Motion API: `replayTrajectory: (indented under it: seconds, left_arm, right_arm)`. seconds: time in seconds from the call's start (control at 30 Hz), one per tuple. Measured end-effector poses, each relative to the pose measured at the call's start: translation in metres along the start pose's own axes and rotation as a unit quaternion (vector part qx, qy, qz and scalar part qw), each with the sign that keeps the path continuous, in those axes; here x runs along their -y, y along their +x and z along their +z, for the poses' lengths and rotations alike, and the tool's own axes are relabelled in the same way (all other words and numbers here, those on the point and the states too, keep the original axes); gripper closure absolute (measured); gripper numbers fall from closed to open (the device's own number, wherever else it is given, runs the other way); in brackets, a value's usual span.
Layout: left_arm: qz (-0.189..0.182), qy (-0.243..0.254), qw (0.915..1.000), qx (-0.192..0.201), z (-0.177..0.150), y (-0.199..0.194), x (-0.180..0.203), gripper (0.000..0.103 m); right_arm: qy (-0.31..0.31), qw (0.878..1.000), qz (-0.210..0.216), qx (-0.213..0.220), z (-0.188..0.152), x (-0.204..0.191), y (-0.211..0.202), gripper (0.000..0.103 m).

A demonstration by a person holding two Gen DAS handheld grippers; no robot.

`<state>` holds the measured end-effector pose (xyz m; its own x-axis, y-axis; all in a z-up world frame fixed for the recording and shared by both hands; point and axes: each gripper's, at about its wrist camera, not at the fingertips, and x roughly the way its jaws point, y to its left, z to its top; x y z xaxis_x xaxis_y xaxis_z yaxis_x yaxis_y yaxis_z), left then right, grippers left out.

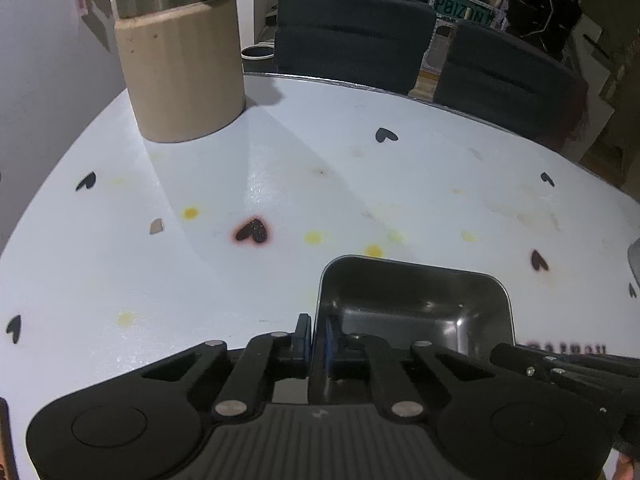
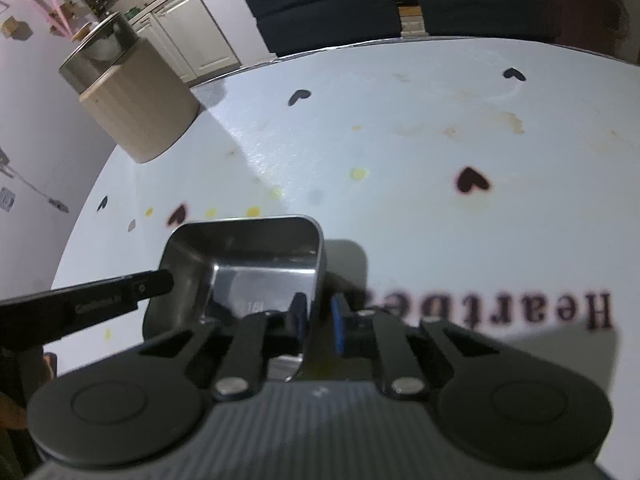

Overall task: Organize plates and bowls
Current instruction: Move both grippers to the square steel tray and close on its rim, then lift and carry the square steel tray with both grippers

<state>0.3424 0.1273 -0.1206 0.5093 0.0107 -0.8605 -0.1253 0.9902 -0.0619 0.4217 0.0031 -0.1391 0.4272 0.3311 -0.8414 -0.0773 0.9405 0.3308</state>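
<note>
A rectangular steel dish (image 1: pixel 416 308) with rounded corners rests on the white table near me. My left gripper (image 1: pixel 318 338) is shut on the dish's left wall, one finger outside and one inside. In the right wrist view the same steel dish (image 2: pixel 244 256) shows its shiny inside, and my right gripper (image 2: pixel 318 314) is shut on its right wall. The left gripper's black arm (image 2: pixel 92 302) reaches the dish's left edge in that view. The right gripper's arm (image 1: pixel 560 364) shows at the dish's right side in the left wrist view.
A beige round canister (image 1: pixel 180 72) with a metal bowl on top stands at the back left of the table (image 1: pixel 360 184), seen also as the canister (image 2: pixel 136 108) in the right wrist view. Dark chairs (image 1: pixel 352 36) line the far edge. Heart prints and yellow stains dot the tabletop.
</note>
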Motion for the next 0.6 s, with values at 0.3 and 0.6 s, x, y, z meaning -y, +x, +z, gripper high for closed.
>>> replayTrajectory:
  seconds: [0.3,0.6]
  left_arm:
    - [-0.031,0.015,0.9985,0.042,0.000,-0.037,0.023,0.096]
    - [-0.104,0.004,0.9906,0.088,-0.014,-0.089,0.061,0.096]
  right_arm:
    - [-0.017,0.999,-0.003,0.046,0.003,0.004,-0.028,0.096]
    - [-0.005,0.993,0.004,0.115,-0.003,0.037,-0.096,0.096]
